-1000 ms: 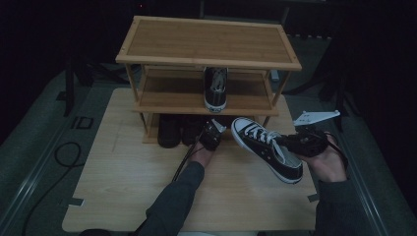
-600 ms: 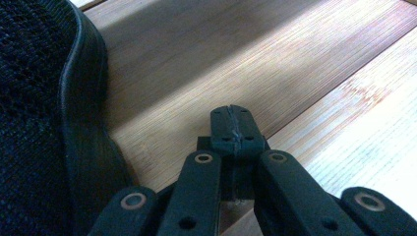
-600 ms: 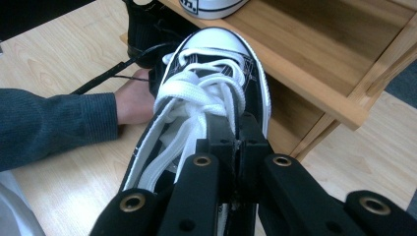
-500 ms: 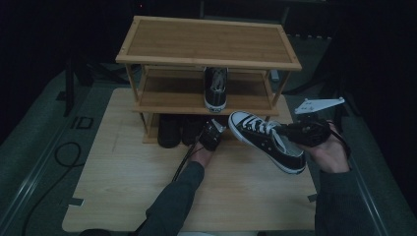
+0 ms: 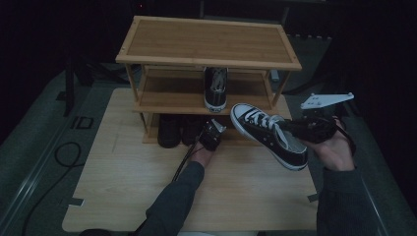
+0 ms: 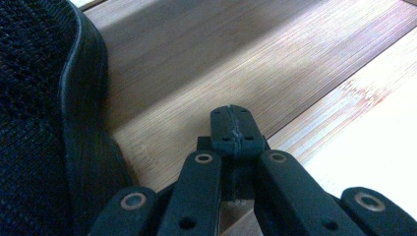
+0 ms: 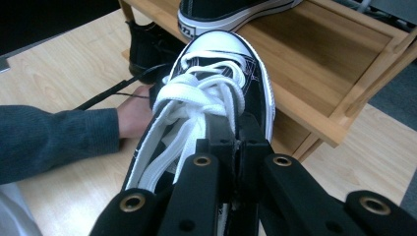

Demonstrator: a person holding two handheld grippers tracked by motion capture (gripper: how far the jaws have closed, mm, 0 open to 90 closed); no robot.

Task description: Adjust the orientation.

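So the right gripper (image 5: 295, 129) is clamped on the side wall of a black low-top sneaker (image 5: 268, 135) with a white toe cap and white laces, holding it up in the air off the desk (image 5: 123, 182), toe pointed at the front right part of the bamboo shoe rack (image 5: 206, 42). In the right gripper view you can see the jaws pinched tight on the collar edge of the shoe, just beside the laces (image 7: 196, 118). There's some thin pinkish line drawing or print on the side of the toe area, but it's too small to read. Its twin sneaker (image 5: 216, 88) sits on the middle shelf, toward the right half, heel facing the person; the heel patch has writing on it, and in the right gripper view it's a blurry black tab on the white rubber that I can't make out. The left gripper (image 5: 212, 133) is down low at the front edge of the rack's bottom shelf, jaws pressed together with nothing between them. Right beside it are dark shoes (image 5: 178, 130) on that bottom shelf, and the left gripper view shows one with a black mesh-like fabric and a rubbery rim, just to the side of the closed jaws, not touching them as far as I can tell.
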